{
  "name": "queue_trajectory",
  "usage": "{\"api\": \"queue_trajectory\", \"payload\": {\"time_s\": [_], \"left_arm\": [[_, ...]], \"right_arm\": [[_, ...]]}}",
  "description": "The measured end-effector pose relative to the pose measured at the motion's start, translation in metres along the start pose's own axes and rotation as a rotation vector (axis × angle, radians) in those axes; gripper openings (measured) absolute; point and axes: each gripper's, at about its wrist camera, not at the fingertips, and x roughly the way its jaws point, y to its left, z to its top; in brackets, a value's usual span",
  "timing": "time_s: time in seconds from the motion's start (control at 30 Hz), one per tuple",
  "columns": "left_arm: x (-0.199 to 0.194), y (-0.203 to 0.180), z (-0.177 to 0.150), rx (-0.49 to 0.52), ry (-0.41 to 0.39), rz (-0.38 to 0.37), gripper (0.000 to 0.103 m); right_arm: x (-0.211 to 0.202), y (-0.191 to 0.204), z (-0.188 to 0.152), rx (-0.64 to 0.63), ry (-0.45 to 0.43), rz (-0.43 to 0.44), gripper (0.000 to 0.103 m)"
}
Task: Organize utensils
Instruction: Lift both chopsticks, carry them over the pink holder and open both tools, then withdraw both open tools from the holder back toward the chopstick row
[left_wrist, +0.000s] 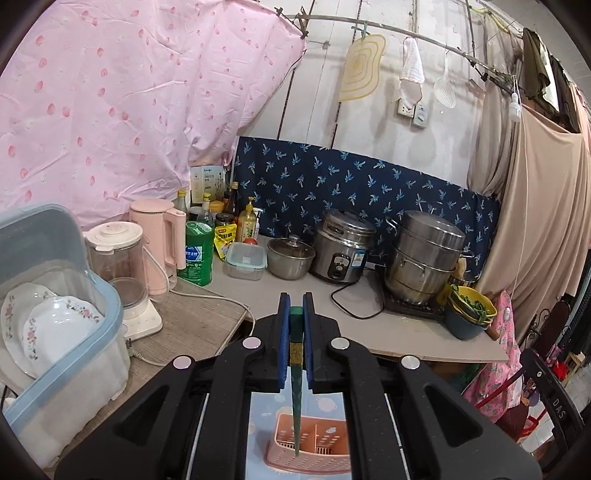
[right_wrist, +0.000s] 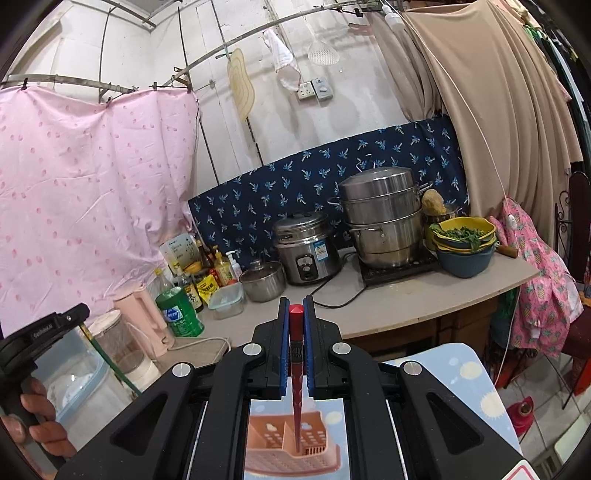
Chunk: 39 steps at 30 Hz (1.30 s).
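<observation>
A: Why do we pinch each stick near its top?

B: So tips hang; our left gripper (left_wrist: 296, 306) clamps the green chopstick (left_wrist: 295, 376), our right gripper (right_wrist: 296, 304) the red chopstick (right_wrist: 296, 384); both dangle over the pink utensil basket (left_wrist: 325, 443).

The pink utensil basket (left_wrist: 310, 443) shows only through the gap in the left tongs' frame, its sides hidden, the green chopstick's (left_wrist: 295, 373) tip overlaps it so contact is unclear, and jar labels stay unreadable.

Two chopsticks (left_wrist: 295, 354), one pink basket (left_wrist: 308, 445).
</observation>
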Motion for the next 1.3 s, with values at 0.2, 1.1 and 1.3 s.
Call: {"api": "queue_trajectory", "payload": {"time_s": [0.2, 1.1, 1.3], "left_arm": [[0.032, 0.000, -0.017, 0.010, 0.032, 0.016, 0.007], [0.041, 0.018, -0.092, 0.079, 0.187, 0.070, 0.061], [0.019, 0.019, -0.106, 0.094, 0.190, 0.093, 0.071]], "right_arm": [[0.035, -0.005, -0.021, 0.005, 0.059, -0.007, 0.007], [0.037, -0.032, -0.087, 0.010, 0.180, -0.051, 0.036], [0.004, -0.030, -0.092, 0.027, 0.164, -0.033, 0.042]]}}
